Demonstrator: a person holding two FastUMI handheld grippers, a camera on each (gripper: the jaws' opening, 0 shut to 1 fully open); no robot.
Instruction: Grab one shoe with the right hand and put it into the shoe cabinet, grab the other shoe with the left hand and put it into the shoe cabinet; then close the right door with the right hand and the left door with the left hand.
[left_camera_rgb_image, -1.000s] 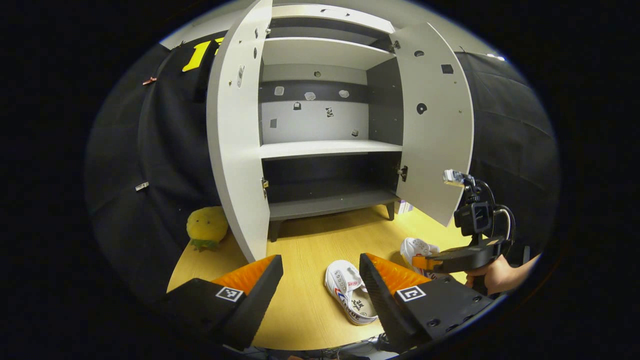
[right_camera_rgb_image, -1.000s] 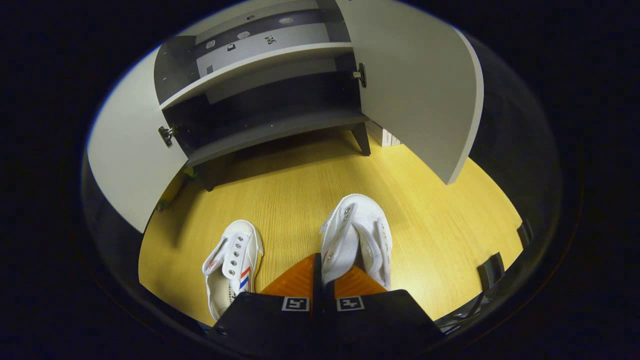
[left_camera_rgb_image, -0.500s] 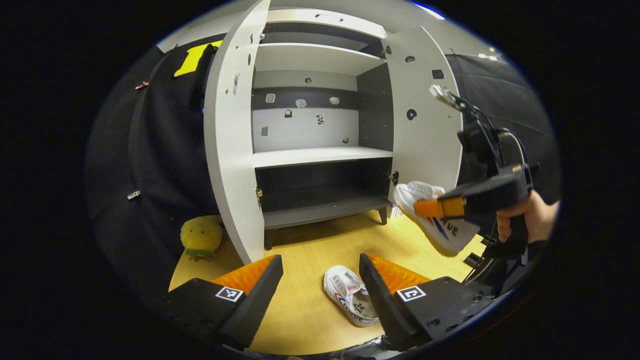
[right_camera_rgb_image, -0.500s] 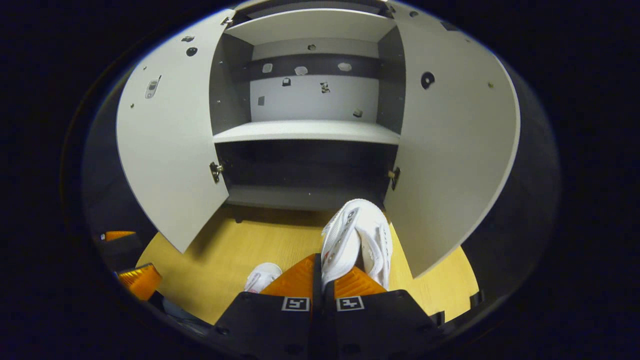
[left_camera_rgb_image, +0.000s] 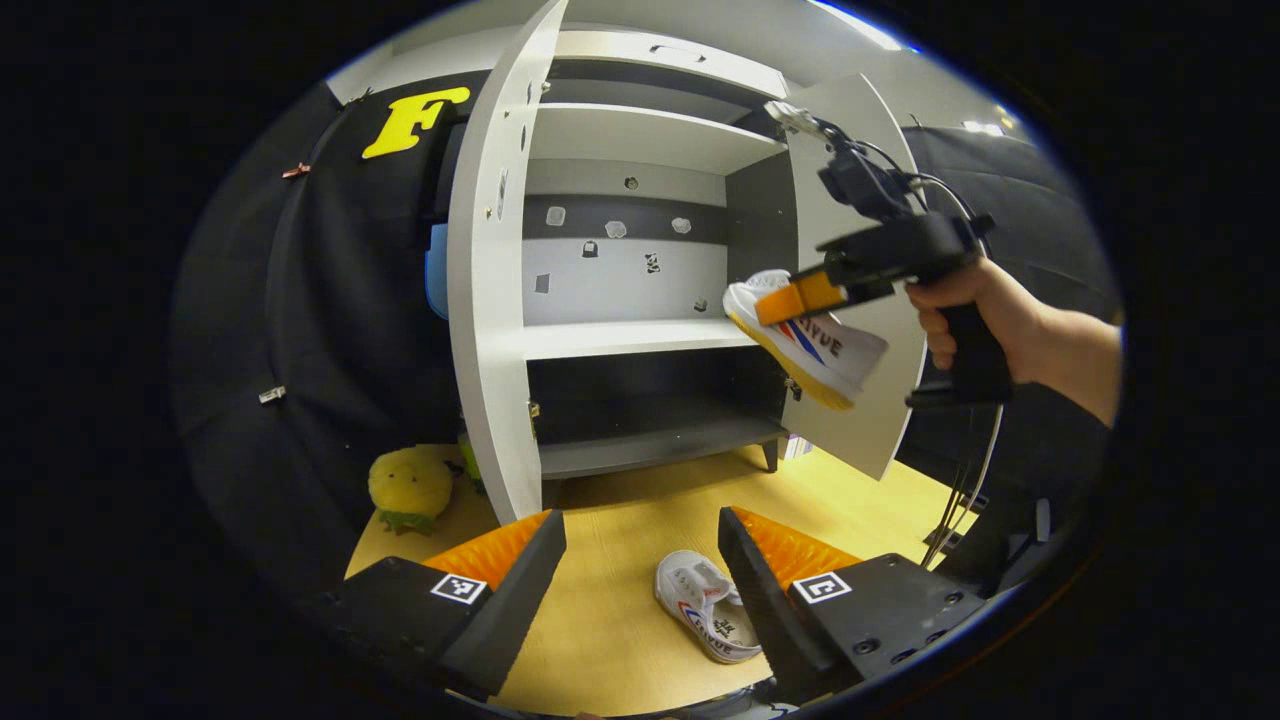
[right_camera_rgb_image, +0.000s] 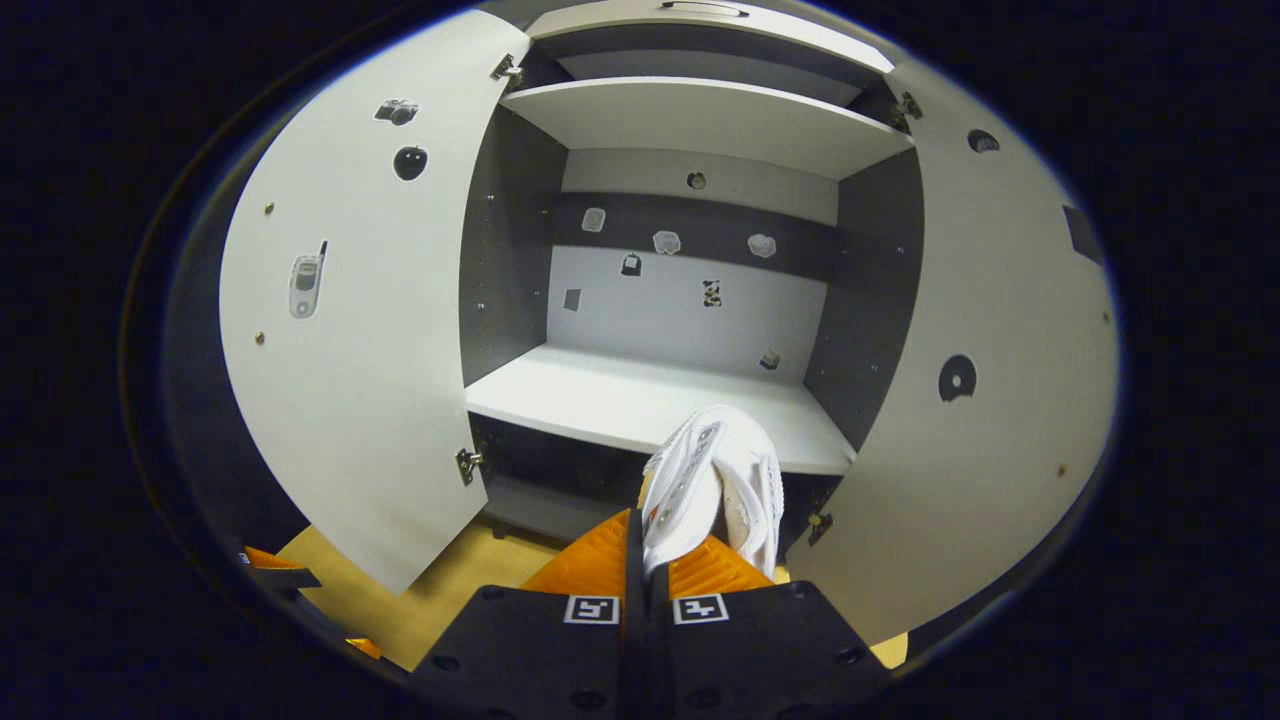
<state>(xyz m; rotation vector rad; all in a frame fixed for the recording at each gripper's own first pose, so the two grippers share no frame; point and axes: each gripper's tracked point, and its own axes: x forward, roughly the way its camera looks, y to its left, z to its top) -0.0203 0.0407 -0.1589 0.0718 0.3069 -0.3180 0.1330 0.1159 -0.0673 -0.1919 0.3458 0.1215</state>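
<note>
- Carrying the first shoe (left_camera_rgb_image: 810, 335), the right hand-held gripper (left_camera_rgb_image: 800, 296) is pinching its upper, level with the middle shelf (right_camera_rgb_image: 600, 395) of the shoe cabinet (left_camera_rgb_image: 640, 130); nothing is stowed yet.
- Pointing toe-first toward the cabinet opening, the shoe's long axis is tilting, heel lower.
- Waiting near, the left hand-held gripper (left_camera_rgb_image: 640, 560) is standing spread above the second shoe (left_camera_rgb_image: 705, 620) on the worktop (left_camera_rgb_image: 610, 640).
- Both doors are standing open.
</note>
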